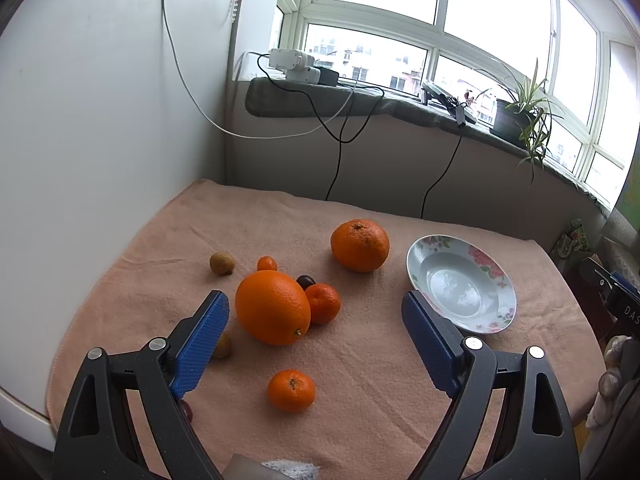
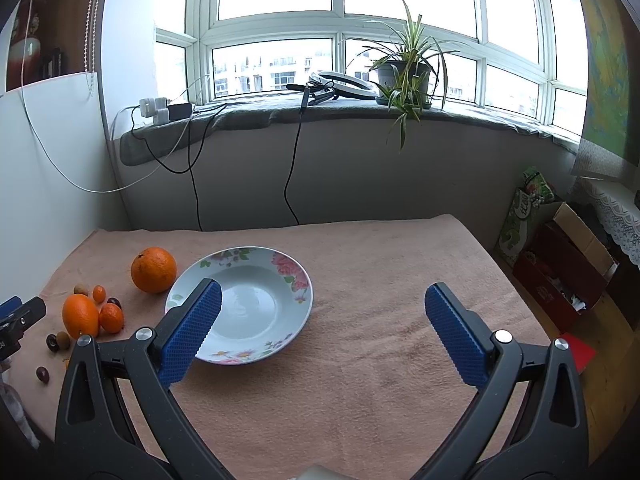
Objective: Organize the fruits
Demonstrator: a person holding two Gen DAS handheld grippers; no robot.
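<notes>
A lived-in home, by a bay window (image 2: 276, 8) looking out on apartment blocks. On the sill (image 2: 460, 114) at 12 o'clock stand a potted plant (image 2: 404, 68), a ring light (image 2: 348, 84) and chargers (image 2: 154, 110) with cables hanging down. A pink towel (image 2: 360, 380) covers the counter, bearing a floral plate (image 2: 294, 276) and oranges (image 2: 154, 270). At 3 o'clock, boxes (image 2: 560, 276) sit on the floor beside a lace cloth (image 2: 616, 216).
</notes>
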